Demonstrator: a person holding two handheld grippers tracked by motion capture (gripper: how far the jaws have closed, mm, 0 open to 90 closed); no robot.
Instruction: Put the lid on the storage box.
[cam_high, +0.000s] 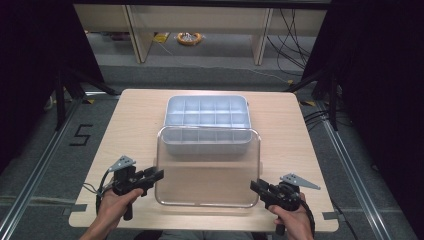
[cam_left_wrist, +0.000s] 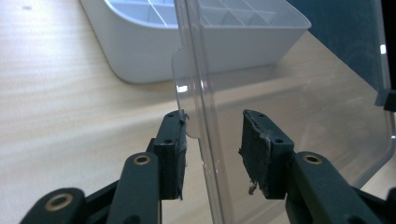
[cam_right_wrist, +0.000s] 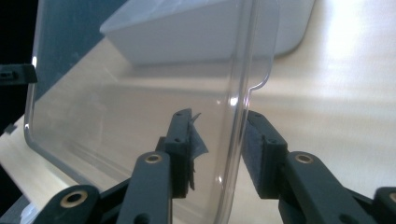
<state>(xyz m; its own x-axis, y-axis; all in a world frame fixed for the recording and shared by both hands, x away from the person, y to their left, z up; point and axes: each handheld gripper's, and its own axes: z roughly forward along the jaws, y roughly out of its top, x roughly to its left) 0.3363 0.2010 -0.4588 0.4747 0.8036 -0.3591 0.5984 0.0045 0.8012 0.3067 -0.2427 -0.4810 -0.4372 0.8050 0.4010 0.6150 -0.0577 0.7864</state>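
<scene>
Clear lid (cam_high: 207, 167): lower centre, before the white tray (cam_high: 207, 117).
Left gripper (cam_high: 159, 175): clamped on lid's left rim.
Right gripper (cam_high: 254, 185): clamped on right rim.

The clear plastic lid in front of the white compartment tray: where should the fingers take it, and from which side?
Probably the two short side rims of the clear plastic lid, one gripper from each side, near its front corners. The rim is thin and raised, so it fits between the fingers, as the left gripper and right gripper have it now.
</scene>
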